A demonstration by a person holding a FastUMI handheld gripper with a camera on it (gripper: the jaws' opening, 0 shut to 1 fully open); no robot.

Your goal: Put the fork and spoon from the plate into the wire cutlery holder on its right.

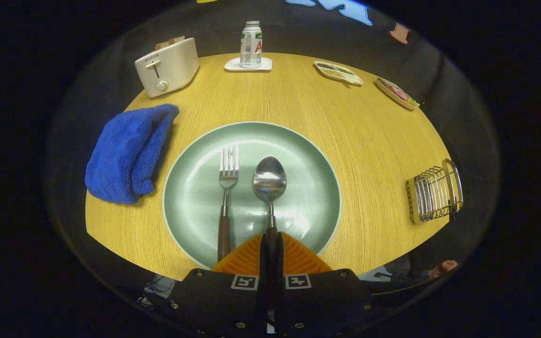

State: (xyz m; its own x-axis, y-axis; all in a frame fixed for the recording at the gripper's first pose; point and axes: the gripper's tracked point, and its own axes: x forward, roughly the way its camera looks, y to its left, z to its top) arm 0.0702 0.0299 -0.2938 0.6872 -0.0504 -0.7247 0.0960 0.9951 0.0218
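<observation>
Gripper (pixel 271 244) clenched on the spoon (pixel 269 180) handle; fork (pixel 227 188) lies beside it on the plate (pixel 308 155).

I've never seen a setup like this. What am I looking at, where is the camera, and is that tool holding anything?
The camera rides on a hand-held gripper that a person carries; its two fingers show nearest the lens. They are closed on the dark handle of the spoon, which lies on a green plate beside a fork. The plate sits on a wooden table. To the plate's right is the wire cutlery holder, to its left a blue towel. Farther back stand a toaster, a bottle and two snack trays.
</observation>
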